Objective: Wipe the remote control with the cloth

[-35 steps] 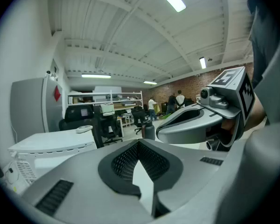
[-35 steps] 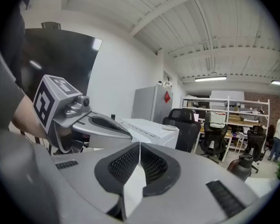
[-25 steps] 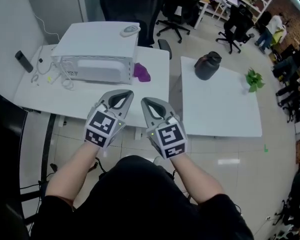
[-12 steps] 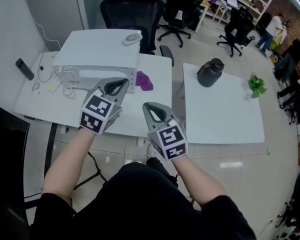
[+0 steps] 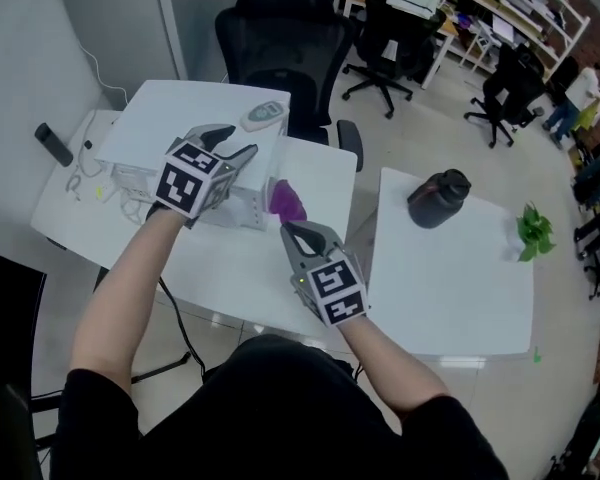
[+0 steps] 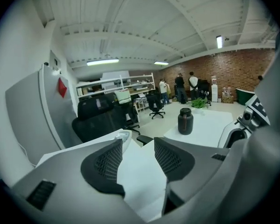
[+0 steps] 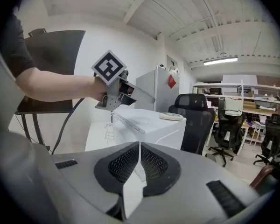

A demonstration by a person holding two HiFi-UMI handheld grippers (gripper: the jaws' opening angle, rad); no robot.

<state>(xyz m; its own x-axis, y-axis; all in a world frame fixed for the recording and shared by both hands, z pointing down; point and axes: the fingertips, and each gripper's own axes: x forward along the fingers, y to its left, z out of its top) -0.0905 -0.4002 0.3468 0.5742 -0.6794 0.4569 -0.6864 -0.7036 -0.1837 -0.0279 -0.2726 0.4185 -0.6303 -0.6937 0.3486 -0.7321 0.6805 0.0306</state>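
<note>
The white remote control [image 5: 263, 115] lies on top of a white box-shaped appliance [image 5: 180, 108] at the desk's back. A purple cloth [image 5: 285, 201] sits on the desk just right of the appliance's front. My left gripper [image 5: 232, 143] hovers over the appliance top, a short way in front of the remote [image 6: 123, 135]. Its jaws are opening with nothing between them [image 6: 137, 143]. My right gripper [image 5: 300, 231] is shut and empty over the desk, just in front of the cloth. From the right gripper view [image 7: 139, 146], the remote [image 7: 171, 116] and left gripper [image 7: 130, 91] show ahead.
A black jug [image 5: 438, 198] and a small green plant [image 5: 533, 230] stand on the white table [image 5: 450, 278] to the right. A dark handset [image 5: 53, 144] and white cables [image 5: 85, 173] lie left of the appliance. A black office chair [image 5: 280, 38] stands behind the desk.
My left gripper has risen and gone forward over the appliance towards the remote, and its jaws have parted. The right gripper has stayed low and shut, edging towards the cloth.
</note>
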